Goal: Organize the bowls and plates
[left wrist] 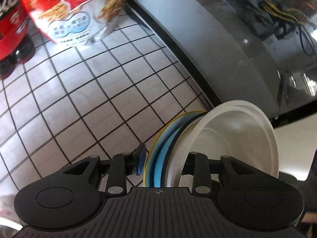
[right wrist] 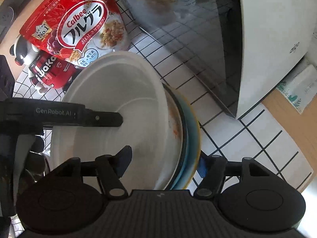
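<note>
The left gripper [left wrist: 161, 159] straddles the rims of a stack on edge: its blue pad [left wrist: 141, 159] stands just beside the yellow rim of the blue plate [left wrist: 158, 154], with a sliver of tablecloth showing between them, and the other finger sits inside the white bowl [left wrist: 237, 138]. The jaws look open, not pressing, though the inner pad is hidden by the bowl's wall, so that side is hard to judge.

The right gripper [right wrist: 164, 162] straddles the same stack from the other side. One dark finger [right wrist: 123, 158] is inside the bowl [right wrist: 118, 99], the blue-padded one [right wrist: 203, 167] outside the plate [right wrist: 193, 130], clear of the rim; jaws open. A second plate (smeared orange) [right wrist: 174, 119] sits between bowl and blue plate. The left gripper's finger [right wrist: 103, 118] reaches into the bowl from the left.

The stack stands on a white gridded tablecloth [left wrist: 79, 99]. Further off are a red Calbee cereal bag [right wrist: 75, 23] and a red toy [right wrist: 49, 69]. To the right stands a white appliance [right wrist: 277, 29] with a dark glass door.
</note>
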A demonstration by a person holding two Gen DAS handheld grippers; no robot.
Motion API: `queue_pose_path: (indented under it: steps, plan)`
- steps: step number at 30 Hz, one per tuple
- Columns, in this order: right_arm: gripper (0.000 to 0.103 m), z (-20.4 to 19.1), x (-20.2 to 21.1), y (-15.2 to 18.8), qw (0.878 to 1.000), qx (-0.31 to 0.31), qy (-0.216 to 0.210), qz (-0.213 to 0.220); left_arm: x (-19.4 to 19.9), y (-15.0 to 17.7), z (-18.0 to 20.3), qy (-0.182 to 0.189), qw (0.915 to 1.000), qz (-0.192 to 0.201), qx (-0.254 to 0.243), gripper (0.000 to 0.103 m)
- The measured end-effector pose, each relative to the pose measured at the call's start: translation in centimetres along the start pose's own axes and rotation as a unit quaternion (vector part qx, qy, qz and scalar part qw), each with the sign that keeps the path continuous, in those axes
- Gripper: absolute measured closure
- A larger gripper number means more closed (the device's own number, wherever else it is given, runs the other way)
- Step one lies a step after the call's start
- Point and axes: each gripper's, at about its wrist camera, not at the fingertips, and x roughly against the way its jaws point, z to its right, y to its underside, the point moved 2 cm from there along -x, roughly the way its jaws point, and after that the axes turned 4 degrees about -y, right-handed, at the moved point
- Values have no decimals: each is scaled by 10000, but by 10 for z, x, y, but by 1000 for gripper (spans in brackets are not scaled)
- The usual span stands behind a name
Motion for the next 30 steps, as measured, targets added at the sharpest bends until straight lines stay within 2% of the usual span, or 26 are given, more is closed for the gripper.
queue_pose_path:
  steps: [4,7,9,12,13,16,19,23,26,28,30]
  plan:
    - [35,8,0,-3,9991,-344,-254,-56,2,-1,-2,110,9996,-54,-254,68]
    - [35,17,-2,-5,9962,-687,-489,-232,4,-1,1,52,9992,-166,-359,68]
    - [35,18,-4,-5,9956,-760,-424,-361,8,0,6,20,9983,-264,-516,68]
    - [29,20,-7,-3,9958,-776,-169,-456,7,6,15,-127,9962,-430,-753,63]
    - [29,20,-7,-2,9957,-796,-174,-452,6,9,15,-181,9958,-440,-777,58]
    - [28,19,-6,0,9954,-830,-167,-451,3,10,16,-211,9968,-438,-639,54]
    - [28,16,-6,-1,9963,-722,-170,-444,5,12,12,-208,9984,-330,-407,56]
    - [28,16,7,4,9990,-384,-205,-98,15,18,8,-327,9994,-82,-38,60]
    - [28,22,25,11,9991,-158,-232,309,31,25,6,-495,9981,274,250,60]
    - [28,27,39,18,9978,0,-296,600,44,32,6,-584,9960,568,360,57]
    - [28,31,51,24,9955,169,-418,837,51,37,7,-517,9949,765,410,53]
